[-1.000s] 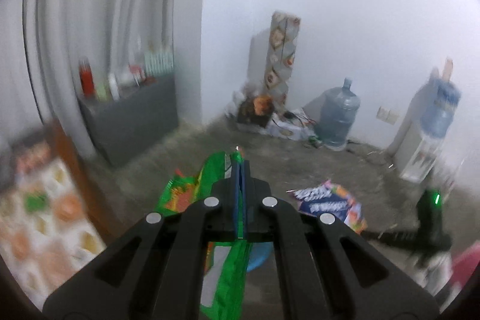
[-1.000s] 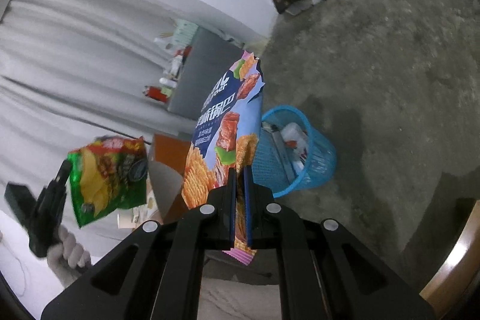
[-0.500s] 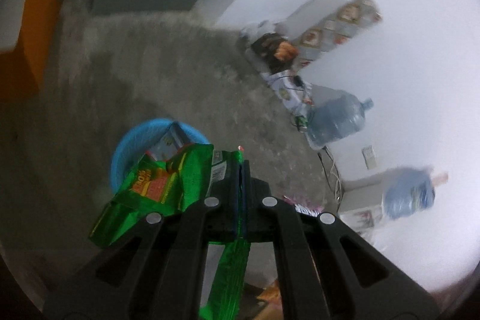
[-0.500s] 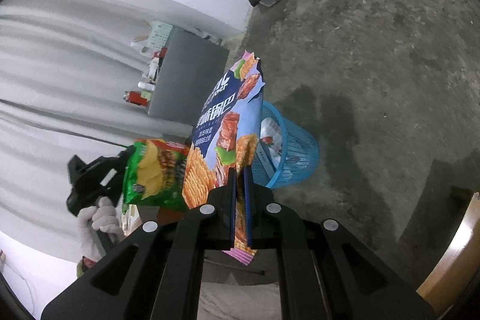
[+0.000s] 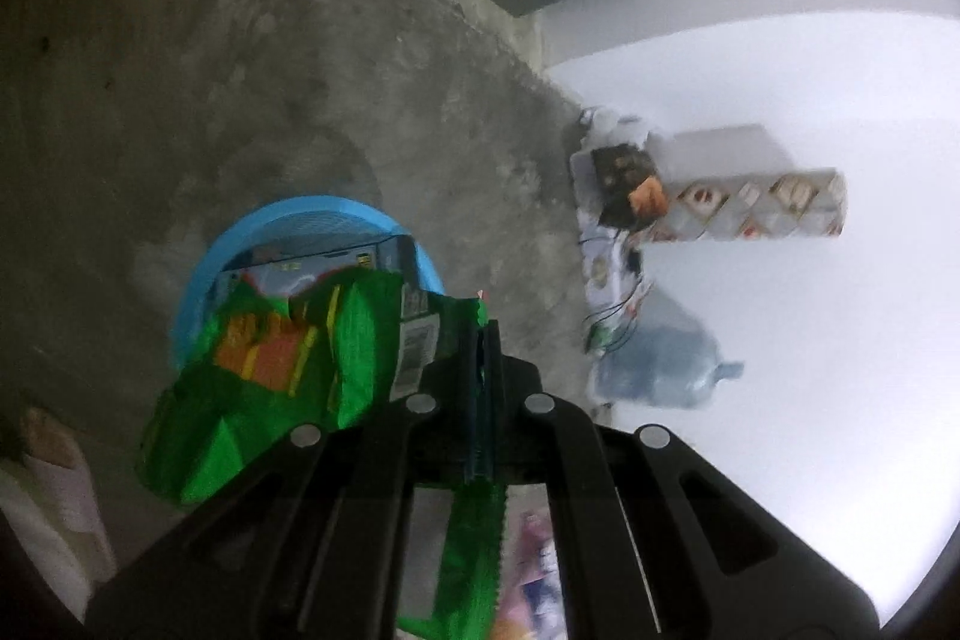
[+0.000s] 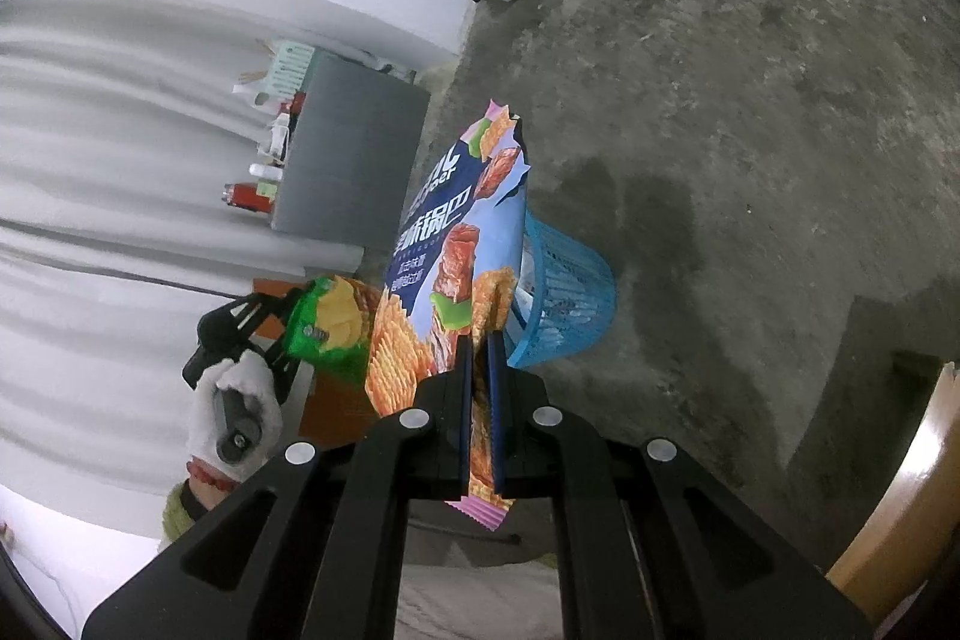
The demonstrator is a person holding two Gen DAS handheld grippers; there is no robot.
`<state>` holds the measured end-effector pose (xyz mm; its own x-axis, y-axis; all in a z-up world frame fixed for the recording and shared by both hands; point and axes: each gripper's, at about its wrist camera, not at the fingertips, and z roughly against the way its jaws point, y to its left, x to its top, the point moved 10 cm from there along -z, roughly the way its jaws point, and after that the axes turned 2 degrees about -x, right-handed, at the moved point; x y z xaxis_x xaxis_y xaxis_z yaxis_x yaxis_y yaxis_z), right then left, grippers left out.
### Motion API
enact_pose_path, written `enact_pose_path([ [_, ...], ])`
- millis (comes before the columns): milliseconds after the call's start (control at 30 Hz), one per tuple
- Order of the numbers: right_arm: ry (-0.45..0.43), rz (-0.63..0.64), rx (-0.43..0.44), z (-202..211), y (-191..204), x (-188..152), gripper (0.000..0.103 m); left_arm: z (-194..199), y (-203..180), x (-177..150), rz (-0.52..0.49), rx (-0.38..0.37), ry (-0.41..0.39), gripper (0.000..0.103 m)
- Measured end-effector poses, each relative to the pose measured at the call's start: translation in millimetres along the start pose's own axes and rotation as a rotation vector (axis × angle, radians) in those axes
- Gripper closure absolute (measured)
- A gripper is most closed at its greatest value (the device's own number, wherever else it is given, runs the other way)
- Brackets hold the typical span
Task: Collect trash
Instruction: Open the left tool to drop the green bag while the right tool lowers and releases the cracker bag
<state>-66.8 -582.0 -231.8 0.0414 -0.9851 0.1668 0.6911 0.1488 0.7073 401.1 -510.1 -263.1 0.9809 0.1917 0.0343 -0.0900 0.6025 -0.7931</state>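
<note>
The left claw [image 5: 483, 334] has come down over the blue bin [image 5: 384, 226], pinching the green bag [image 5: 270, 376]. The right claw [image 6: 478, 340] holds the blue bag [image 6: 456, 244] beside the bin. Both can drop soon.

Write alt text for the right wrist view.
The right gripper clamps a blue snack bag above a blue mesh wastebasket on a concrete floor. At left, a white-gloved hand holds the left gripper, pinching a green chip bag.

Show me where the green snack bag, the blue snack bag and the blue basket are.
green snack bag [image 5: 270, 376]: left wrist view, crumpled front.
blue snack bag [image 6: 456, 244]: right wrist view, printed front.
blue basket [image 6: 570, 298]: right wrist view, mesh side wall.
</note>
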Motion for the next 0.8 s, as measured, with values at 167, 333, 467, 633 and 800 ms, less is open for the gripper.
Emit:
enact_pose_path([
  [167, 0.006, -0.004, -0.008, -1.8, -0.4, -1.5, 0.098, 4.8, -6.6, 19.3, 0.137, -0.105, -0.064, 0.103],
  [333, 0.011, -0.009, -0.012, -4.8, -2.3, -2.7, 0.098, -4.6, 8.4, 16.7, 0.183, -0.076, -0.061, 0.103],
  [467, 0.015, -0.012, -0.016, -7.3, -2.3, -3.0, 0.098, -13.2, 30.2, -1.3, 0.143, 0.019, -0.021, 0.092],
  [633, 0.022, 0.018, -0.041, -12.5, 0.8, -1.9, 0.098, -5.4, 42.5, -4.2, 0.133, 0.058, -0.014, 0.066],
  [800, 0.005, 0.092, -0.154, -28.4, 10.0, 6.5, 0.098, 19.6, 21.7, 2.7, 0.034, 0.063, -0.02, 0.064],
])
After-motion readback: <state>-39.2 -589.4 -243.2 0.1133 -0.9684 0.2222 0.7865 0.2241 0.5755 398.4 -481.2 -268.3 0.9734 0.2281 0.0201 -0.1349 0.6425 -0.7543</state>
